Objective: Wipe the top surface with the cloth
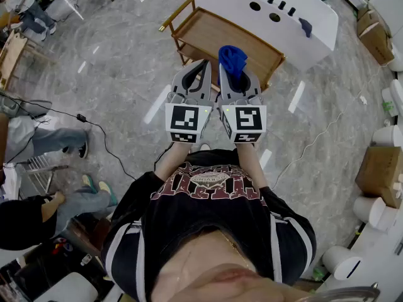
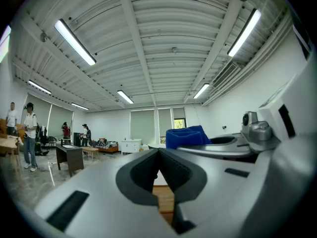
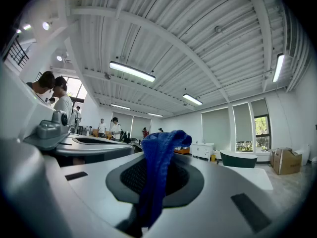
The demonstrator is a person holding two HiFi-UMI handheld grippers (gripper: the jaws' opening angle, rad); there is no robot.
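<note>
A person holds both grippers side by side at chest height, above the marble floor. My right gripper (image 1: 230, 68) is shut on a blue cloth (image 1: 232, 58), which sticks up from between its jaws. In the right gripper view the cloth (image 3: 158, 167) hangs pinched between the dark pads. My left gripper (image 1: 203, 65) is shut with nothing in it; its jaws (image 2: 158, 153) meet at the tips. From the left gripper view the cloth (image 2: 185, 136) shows just to the right. A wooden table (image 1: 208, 33) with a brass frame stands ahead, below the grippers.
Behind the table stands a white counter (image 1: 283, 24) with round holes and a small blue rag (image 1: 305, 26). Seated people's legs (image 1: 56, 140) and a black cable (image 1: 94, 128) are at the left. Cardboard boxes (image 1: 378, 172) and white tubs (image 1: 371, 209) line the right.
</note>
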